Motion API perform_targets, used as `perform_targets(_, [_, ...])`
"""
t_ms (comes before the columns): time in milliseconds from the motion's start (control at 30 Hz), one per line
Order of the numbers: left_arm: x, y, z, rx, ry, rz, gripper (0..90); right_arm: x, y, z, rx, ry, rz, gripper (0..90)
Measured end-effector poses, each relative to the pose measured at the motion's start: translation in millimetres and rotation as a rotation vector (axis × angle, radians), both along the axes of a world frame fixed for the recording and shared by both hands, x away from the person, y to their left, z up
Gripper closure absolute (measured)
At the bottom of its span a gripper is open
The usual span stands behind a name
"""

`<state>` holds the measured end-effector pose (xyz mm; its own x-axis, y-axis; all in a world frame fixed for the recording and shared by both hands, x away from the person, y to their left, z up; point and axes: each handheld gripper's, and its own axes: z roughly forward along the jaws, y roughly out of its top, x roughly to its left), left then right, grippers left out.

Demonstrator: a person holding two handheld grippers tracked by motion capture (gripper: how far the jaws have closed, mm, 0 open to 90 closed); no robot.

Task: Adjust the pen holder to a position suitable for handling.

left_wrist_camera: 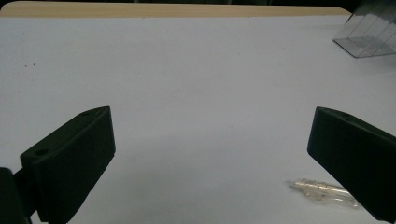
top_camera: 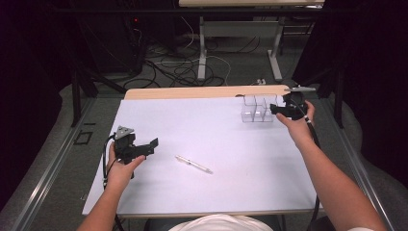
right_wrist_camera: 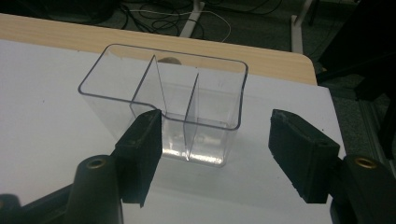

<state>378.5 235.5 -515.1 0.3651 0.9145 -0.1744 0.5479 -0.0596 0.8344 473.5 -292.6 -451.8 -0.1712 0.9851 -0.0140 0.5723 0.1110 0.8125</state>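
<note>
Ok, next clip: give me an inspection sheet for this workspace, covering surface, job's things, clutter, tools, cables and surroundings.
Surface: white sheet over a wooden table, flat, unmarked.
Job's things: clear divided organizer upright at the far right, compartments look empty; clear pen lying flat mid-table, apart from both tools.
Clutter: nothing seen.
Tools: left tool open, nothing between the jaws, pen near it; right tool open beside the organizer, pads not pressing on it.
Cables: one trails from each tool along the forearm; loose cables on the floor beyond the table.
Surroundings: another table's legs behind, dark sides.
</note>
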Motion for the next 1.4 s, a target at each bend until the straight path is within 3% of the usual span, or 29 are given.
perform_targets(267, [0.3,0.1,-0.4,-0.001,-0.001,0.004,0.9,17.6,8.1,8.9,-0.003,0.021,0.0,37.1])
perform_targets(533, [0.6,0.6,-1.2,0.002,0.007,0.003,1.2,34.7,10.7,7.6,-0.013,0.057,-0.001,43.2])
perform_targets(767, [0.7,1.5,-1.2,0.007,0.012,0.002,1.6,47.2,5.5,-1.5,0.009,0.087,-0.054,46.2])
perform_targets(967, [0.5,1.9,-1.7,0.005,0.012,0.014,2.0,57.0,-4.6,-11.0,0.028,0.112,-0.091,54.5])
perform_targets(1400, [0.1,3.6,-2.5,0.013,0.019,0.02,2.4,66.1,-11.1,-26.1,0.023,0.166,-0.1,68.4])
